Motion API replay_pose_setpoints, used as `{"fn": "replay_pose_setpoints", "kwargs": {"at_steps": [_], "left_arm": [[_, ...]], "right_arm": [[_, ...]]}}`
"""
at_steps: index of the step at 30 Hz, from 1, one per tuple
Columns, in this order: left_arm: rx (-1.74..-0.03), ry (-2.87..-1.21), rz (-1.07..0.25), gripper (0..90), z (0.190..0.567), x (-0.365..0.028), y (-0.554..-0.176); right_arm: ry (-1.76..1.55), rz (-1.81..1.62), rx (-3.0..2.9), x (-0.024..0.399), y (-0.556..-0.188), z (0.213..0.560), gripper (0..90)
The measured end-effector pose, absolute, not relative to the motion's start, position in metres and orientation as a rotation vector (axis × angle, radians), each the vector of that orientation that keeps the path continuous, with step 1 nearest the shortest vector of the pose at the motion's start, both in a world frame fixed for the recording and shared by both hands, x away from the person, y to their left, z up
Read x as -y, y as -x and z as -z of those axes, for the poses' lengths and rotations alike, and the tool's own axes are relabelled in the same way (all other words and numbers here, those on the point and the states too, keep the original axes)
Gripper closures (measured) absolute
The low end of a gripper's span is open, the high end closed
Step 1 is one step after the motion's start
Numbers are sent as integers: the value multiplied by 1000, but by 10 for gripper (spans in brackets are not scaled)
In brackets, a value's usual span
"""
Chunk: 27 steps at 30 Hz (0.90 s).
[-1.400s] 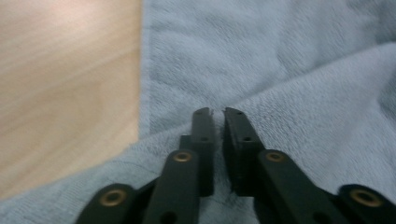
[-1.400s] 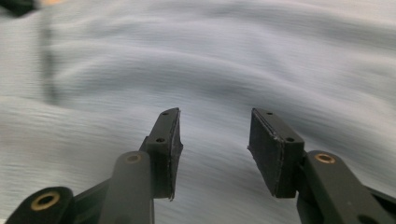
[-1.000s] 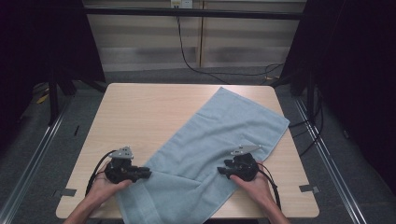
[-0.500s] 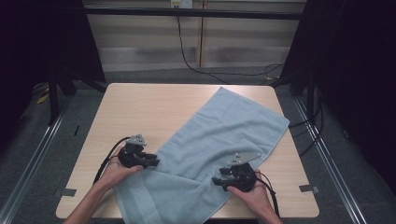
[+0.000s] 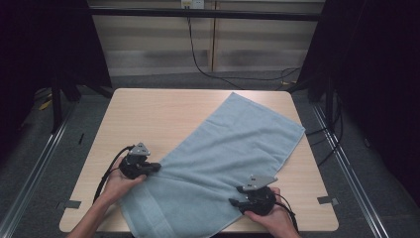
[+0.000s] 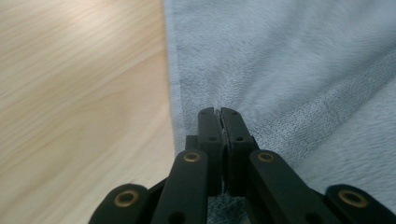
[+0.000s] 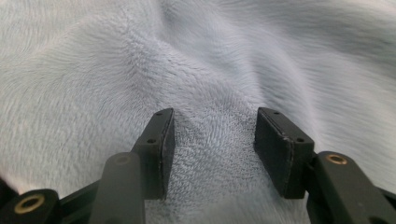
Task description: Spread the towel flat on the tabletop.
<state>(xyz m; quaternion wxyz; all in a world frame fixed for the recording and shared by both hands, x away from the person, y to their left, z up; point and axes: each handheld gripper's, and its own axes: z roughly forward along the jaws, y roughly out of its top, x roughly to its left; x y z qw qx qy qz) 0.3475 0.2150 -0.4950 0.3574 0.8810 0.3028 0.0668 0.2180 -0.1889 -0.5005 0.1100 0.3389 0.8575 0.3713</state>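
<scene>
1. Two grippers on towel (image 5: pixel 218 163), which lies diagonally on table (image 5: pixel 148 119), near end overhanging.
2. Left gripper (image 6: pixel 219 122) just closed, pinching towel's left hem.
3. Right gripper (image 7: pixel 212 140) half open, fabric between, ungripped.
4. Risk: lifting now drags one side, bunching the towel.

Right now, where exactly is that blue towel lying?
In the high view the towel lies slantwise across the table, from its near edge toward the far right corner, with the left gripper pinching its left edge.

Dim room, table (image 5: pixel 148 119) evenly lit from above, dark surround, soft blur in close views
</scene>
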Motion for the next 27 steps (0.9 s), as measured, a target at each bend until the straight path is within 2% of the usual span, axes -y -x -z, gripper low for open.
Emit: {"fn": "replay_pose_setpoints", "kwargs": {"at_steps": [2,5,9,10,11,17,22,27], "left_arm": [[-802,-2235,-101,881,495,-218,-349],[-793,-2223,-80,881,487,-216,-343],[-732,-2213,-37,882,478,-224,-314],[-728,-2202,1,882,480,-228,-306],[-720,-2198,15,881,482,-232,-298],[-723,-2185,108,872,489,-247,-265],[-708,-2141,44,718,480,-237,-287],[-681,-2188,4,732,478,-200,-331]], "right_arm": [[-992,-1081,-2522,196,-217,500,527],[-994,-1063,-2527,198,-219,499,526],[-1023,-1069,-2528,205,-216,498,501],[-1023,-1069,-2528,205,-216,498,501],[-1049,-1103,-2530,204,-215,499,464],[-1088,-1188,-2562,201,-215,493,450],[-1193,-1180,-2401,215,-230,481,476],[-1302,-1056,-2323,222,-245,486,514]]}}
